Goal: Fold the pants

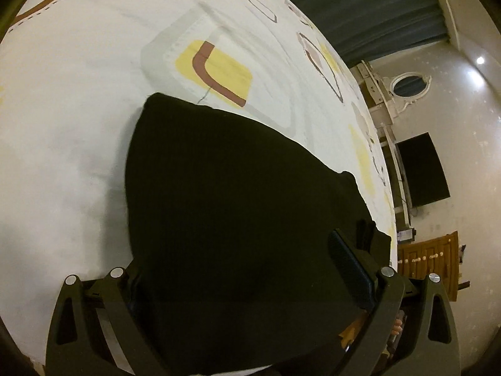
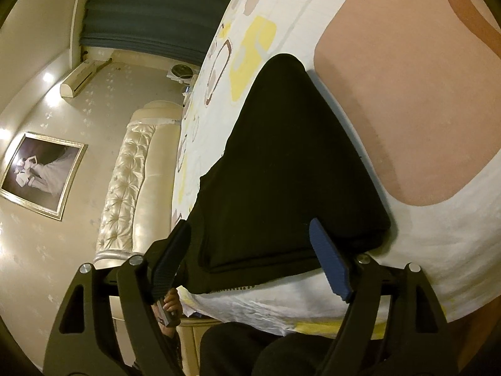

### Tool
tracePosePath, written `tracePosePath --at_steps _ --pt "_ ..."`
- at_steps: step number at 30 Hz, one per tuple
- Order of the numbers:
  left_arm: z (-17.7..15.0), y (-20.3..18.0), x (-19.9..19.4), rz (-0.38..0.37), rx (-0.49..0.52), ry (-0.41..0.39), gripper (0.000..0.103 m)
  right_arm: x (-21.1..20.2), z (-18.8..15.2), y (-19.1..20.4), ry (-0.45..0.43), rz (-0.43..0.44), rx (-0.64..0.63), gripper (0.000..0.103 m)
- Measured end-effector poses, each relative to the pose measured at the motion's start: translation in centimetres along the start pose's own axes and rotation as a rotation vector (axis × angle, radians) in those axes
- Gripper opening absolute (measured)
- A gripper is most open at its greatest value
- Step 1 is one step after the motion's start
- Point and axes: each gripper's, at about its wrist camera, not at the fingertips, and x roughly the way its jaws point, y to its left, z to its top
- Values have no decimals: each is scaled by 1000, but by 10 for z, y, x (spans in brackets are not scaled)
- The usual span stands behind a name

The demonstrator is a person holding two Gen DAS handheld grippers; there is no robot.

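Observation:
The black pants [image 1: 225, 206] lie folded in a compact pile on the patterned bed sheet [image 1: 78, 94]. In the left wrist view my left gripper [image 1: 238, 269] is open, its fingers straddling the near end of the pile; the left pad is hidden by cloth. In the right wrist view the pants [image 2: 281, 163] taper away from me, and my right gripper [image 2: 250, 244] is open with its blue pads [image 2: 328, 263] on either side of the pile's near edge, not pinching it.
The bed's edge [image 2: 281, 310] runs just below the right gripper, with a dark-clothed leg under it. A tufted headboard [image 2: 131, 188], a framed picture [image 2: 40, 175] and a curtain [image 2: 156, 9] are to the left. A dark screen [image 1: 422, 169] hangs on the wall.

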Motion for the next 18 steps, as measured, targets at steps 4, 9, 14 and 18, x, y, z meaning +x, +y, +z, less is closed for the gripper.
tracePosePath --at_steps 4,9,14,18 --pt "-2 -2 3 106 15 12 44 0 1 -1 -3 1 5 78" --pt "-1 -2 -12 122 -25 -1 14 0 2 -1 -3 2 1 79" --pt "-4 -42 -32 83 17 -65 13 2 1 -1 -6 6 8 79" --pt "-2 -94 -44 72 104 -87 12 1 3 -3 -6 5 6 79"
